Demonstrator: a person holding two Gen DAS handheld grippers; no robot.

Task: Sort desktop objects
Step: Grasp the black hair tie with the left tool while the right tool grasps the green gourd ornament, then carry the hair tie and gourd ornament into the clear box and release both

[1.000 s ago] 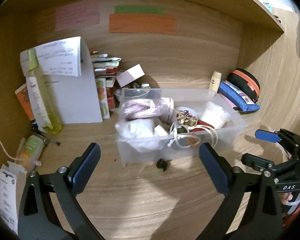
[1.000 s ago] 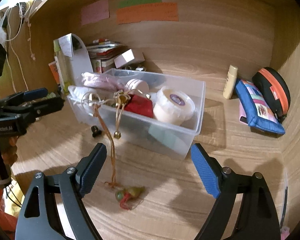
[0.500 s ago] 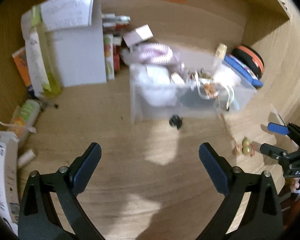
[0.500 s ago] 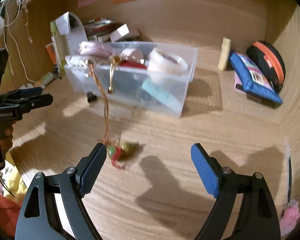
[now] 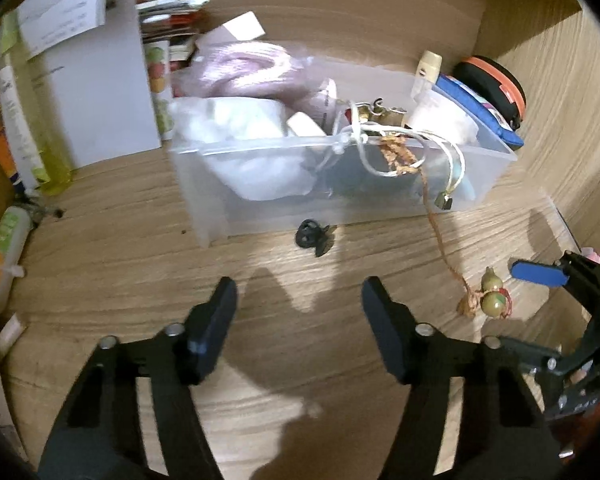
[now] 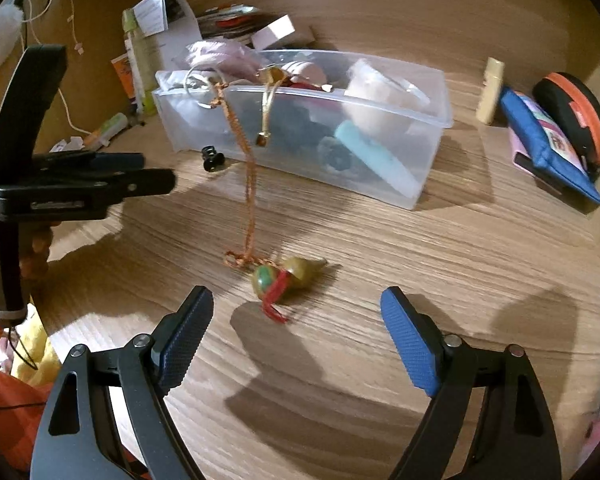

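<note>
A clear plastic bin on the wooden desk holds pink fabric, white items and cords. An orange cord hangs over its rim down to a green gourd charm lying on the desk. A small black clip lies in front of the bin. My left gripper is open and empty, just short of the clip. My right gripper is open and empty, just short of the charm; it also shows in the left wrist view.
A white folder and a green bottle stand at the back left. A blue pouch, a black-and-orange case and a cream tube lie right of the bin. A small bottle lies at the left.
Both grippers have pulled back from the bin and tilted down toward the desk. The left jaws have narrowed but stay open. The charm now lies closer to the right gripper.
</note>
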